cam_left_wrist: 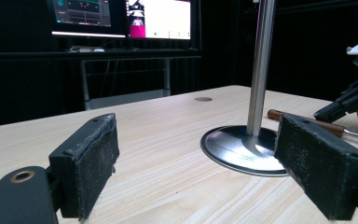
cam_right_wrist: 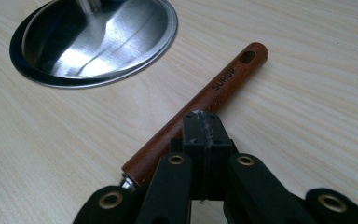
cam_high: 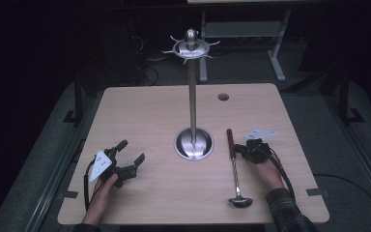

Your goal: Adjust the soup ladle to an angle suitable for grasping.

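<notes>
Right gripper point(cam_right_wrist: 204, 122) fingers pressed together, empty, tip over ladle point(cam_right_wrist: 200, 105) wooden handle; ladle flat on surface point(cam_high: 149, 116) beside stand point(cam_high: 193, 143). Left gripper point(cam_high: 125, 154) spread. Judged: stiff, bowl-heavy, smooth; grip mid-handle

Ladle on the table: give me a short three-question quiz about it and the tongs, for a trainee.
1. True or false: the left tongs stand open.
2. Multiple choice: the ladle is A) hanging from a hook, B) lying flat on the table to the right of the stand and its base, C) clamped in the left tongs.
3. What word is printed on the ladle's wooden handle?
Key: 1 true; 2 B; 3 SUPOR.
</notes>
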